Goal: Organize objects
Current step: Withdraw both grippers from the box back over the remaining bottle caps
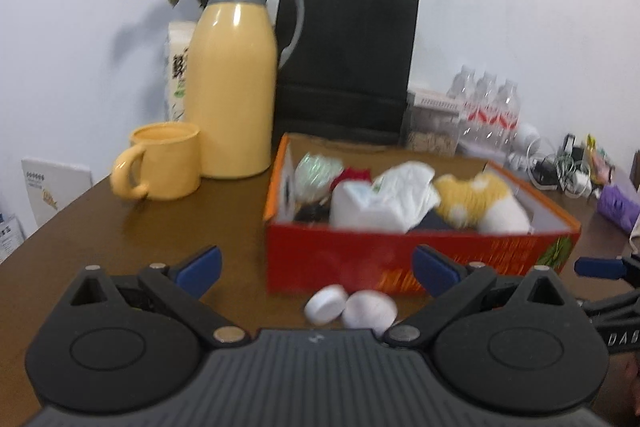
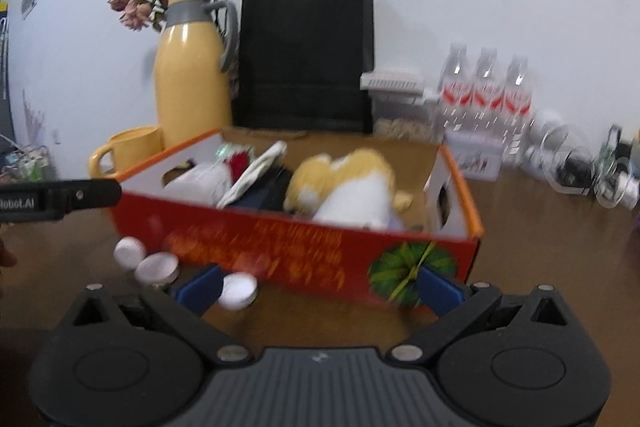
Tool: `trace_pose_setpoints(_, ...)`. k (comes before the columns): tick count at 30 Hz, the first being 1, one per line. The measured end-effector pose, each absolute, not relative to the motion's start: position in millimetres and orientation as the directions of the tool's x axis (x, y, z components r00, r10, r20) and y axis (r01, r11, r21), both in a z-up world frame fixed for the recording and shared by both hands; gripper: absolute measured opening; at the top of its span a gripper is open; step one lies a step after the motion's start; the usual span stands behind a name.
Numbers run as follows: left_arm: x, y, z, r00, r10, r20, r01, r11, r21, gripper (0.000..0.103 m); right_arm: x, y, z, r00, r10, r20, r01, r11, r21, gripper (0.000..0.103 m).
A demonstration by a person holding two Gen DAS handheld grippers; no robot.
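Three small white round containers [image 2: 156, 269] lie against the red box's [image 2: 280, 247] front wall, awaiting both wide-open, empty grippers [image 1: 316, 267] [image 2: 316, 287].

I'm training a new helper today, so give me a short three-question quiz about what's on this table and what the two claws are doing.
1. True or false: the left claw is shut on a white round container.
2. How many small white round containers lie on the brown wooden table in front of the red and orange cardboard box, per the right wrist view?
3. What stands directly behind the yellow ceramic mug: A) the black paper bag, B) the yellow thermos jug with grey collar, C) the clear water bottles?

Key: 1 false, both claws are open and empty; 2 three; 3 B.
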State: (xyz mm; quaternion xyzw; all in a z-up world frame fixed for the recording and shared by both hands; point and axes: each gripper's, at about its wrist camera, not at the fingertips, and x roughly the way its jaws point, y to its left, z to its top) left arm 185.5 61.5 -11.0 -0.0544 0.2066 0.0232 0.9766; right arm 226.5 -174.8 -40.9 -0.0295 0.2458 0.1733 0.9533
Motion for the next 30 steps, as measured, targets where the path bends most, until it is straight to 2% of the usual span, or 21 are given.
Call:
trace_pose_setpoints(8,166.0,92.3,-29.4,0.866,0.063,-0.496,-0.144,0.981,-0.127,0.103,217.0,-156.3,-54.4,0.776,0.33,-0.537,-0.393,0.92,-0.002,0.103)
trace_pose_setpoints(11,163.0,98.1,-29.3,0.867,0.062,-0.494,-0.155,0.977,-0.149,0.103,218.0,-147.1,-57.1,0.759,0.338,-0.556,-0.415,0.91,-0.014,0.09)
trace_pose_setpoints(13,161.6,98.3,-29.1,0.87,0.058,-0.49,-0.15,0.977,-0.152,0.103,222.1,-141.1,-59.4,0.745,0.338,-0.575,-0.418,0.908,-0.009,0.076)
trace_pose_setpoints(16,160.5,97.8,-28.2,0.873,0.056,-0.485,-0.147,0.977,-0.153,0.103,232.6,-131.9,-61.0,0.734,0.335,-0.59,-0.409,0.912,0.009,0.061)
trace_pose_setpoints(18,160.2,97.2,-28.3,0.873,0.056,-0.485,-0.148,0.977,-0.154,0.103,241.5,-127.1,-61.7,0.723,0.349,-0.596,-0.41,0.912,0.036,0.06)
trace_pose_setpoints(27,161.6,97.1,-29.6,0.869,0.048,-0.492,-0.144,0.977,-0.159,0.103,258.0,-107.8,-64.5,0.721,0.347,-0.6,-0.406,0.913,0.04,0.028)
trace_pose_setpoints(30,162.2,97.2,-30.0,0.869,0.049,-0.493,-0.144,0.977,-0.158,0.103,257.8,-109.2,-64.2,0.718,0.356,-0.598,-0.409,0.911,0.05,0.027)
